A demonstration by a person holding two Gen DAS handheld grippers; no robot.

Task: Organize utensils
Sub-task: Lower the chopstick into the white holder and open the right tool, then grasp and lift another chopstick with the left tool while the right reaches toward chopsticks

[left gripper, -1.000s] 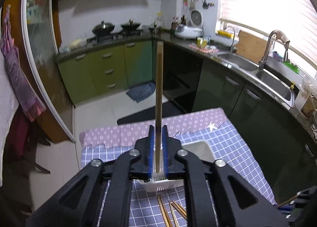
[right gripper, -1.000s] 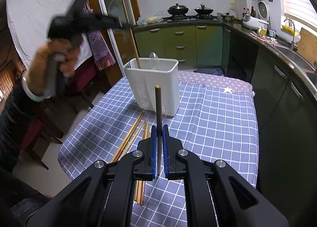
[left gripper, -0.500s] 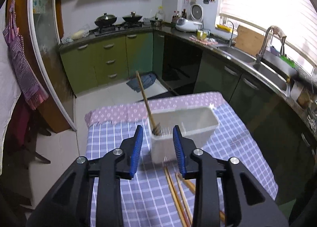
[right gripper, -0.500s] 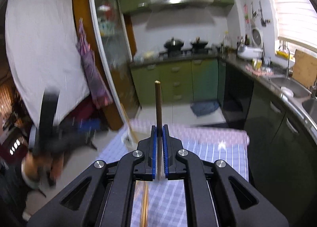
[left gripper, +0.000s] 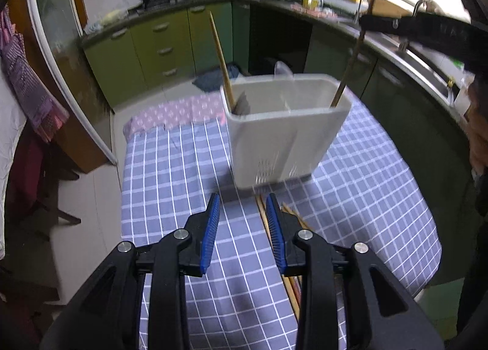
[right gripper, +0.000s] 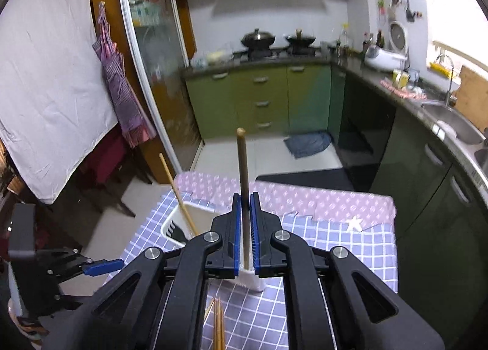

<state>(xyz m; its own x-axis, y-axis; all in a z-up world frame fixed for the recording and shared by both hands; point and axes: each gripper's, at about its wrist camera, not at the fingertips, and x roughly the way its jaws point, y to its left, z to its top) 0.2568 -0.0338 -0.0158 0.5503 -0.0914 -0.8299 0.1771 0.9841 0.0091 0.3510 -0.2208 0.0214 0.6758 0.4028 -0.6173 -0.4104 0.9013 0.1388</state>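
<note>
The right tongs point(right gripper: 244, 228) grip a chopstick point(right gripper: 242, 167) upright over the caddy point(left gripper: 283, 136) on the bench point(left gripper: 170, 173); its tip already sits in the right compartment. The left tongs point(left gripper: 242, 228) stand open and empty above the loose chopsticks point(left gripper: 274, 234). These look light, stiff and smooth, likely to pivot, so pinch mid-shaft. Blur hides the caddy's contents and its clear spoon point(left gripper: 282, 69)

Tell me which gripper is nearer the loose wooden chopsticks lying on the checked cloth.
Left. The left gripper hovers open right over the chopsticks; the right gripper is above the holder.
</note>
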